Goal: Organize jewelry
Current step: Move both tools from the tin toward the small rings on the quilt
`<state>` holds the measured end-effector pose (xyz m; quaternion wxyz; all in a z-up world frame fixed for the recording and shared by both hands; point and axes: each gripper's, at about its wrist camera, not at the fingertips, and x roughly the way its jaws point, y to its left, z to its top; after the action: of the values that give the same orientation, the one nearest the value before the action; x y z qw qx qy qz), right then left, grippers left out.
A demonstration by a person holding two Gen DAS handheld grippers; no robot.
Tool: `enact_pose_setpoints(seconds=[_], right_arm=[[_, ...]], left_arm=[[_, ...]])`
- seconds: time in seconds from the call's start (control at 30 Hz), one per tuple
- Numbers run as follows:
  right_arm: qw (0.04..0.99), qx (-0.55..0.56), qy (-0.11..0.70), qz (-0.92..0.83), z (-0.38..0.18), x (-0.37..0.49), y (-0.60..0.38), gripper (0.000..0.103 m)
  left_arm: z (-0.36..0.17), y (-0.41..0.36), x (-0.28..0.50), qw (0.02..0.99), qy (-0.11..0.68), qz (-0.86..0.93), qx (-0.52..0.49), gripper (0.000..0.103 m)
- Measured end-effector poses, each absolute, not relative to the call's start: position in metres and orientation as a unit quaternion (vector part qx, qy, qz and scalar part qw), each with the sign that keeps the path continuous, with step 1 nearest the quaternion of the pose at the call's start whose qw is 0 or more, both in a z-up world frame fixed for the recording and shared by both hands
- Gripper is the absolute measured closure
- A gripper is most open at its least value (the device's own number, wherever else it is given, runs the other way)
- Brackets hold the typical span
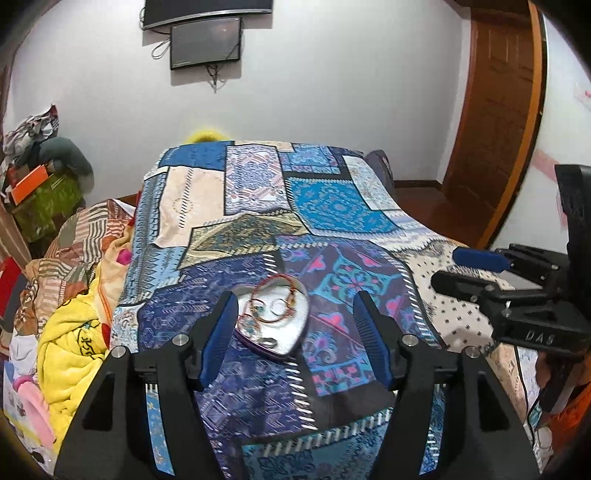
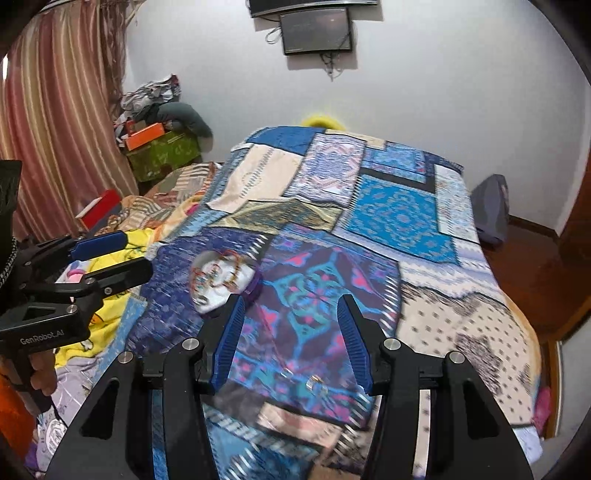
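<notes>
A heart-shaped tin (image 1: 273, 325) with a purple rim lies open on the patchwork bedspread (image 1: 332, 206), with bracelets and a beaded chain (image 1: 273, 299) inside. My left gripper (image 1: 295, 299) hovers above and just in front of it, open, nothing between its blue pads. In the right wrist view the tin (image 2: 221, 280) sits up and to the left of my right gripper (image 2: 291, 301), which is open and empty. Small rings (image 2: 316, 384) lie loose on the spread beneath the right gripper. Each gripper appears in the other's view: the right gripper (image 1: 448, 269) and the left gripper (image 2: 138, 253).
Crumpled yellow and striped blankets (image 1: 74, 325) pile along the bed's left side. Boxes and clothes (image 2: 159, 147) stand in the far left corner by a striped curtain (image 2: 55, 110). A wooden door (image 1: 495, 122) is at right, a grey bag (image 2: 491, 210) on the floor, screens (image 2: 317, 31) on the wall.
</notes>
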<state>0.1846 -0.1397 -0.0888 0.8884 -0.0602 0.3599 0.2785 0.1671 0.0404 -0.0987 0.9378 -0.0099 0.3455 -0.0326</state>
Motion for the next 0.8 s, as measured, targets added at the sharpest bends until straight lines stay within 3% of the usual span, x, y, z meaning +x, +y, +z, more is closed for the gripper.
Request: enact_pose_setpoints(seconds=[0.4, 0.8], right_arm=[[0.874, -0.054, 0.42, 0.238, -0.133, 0.184, -0.18, 0.054], [0.822, -0.055, 0.495, 0.276, -0.201, 0.193, -0.159, 0.054]], left_arm=[[-0.148, -0.008, 0.179, 0.909, 0.408, -0.085, -0.005, 0.04], [-0.212, -0.023, 0.198, 0.875, 0.475, -0.098, -0.003, 0.04]])
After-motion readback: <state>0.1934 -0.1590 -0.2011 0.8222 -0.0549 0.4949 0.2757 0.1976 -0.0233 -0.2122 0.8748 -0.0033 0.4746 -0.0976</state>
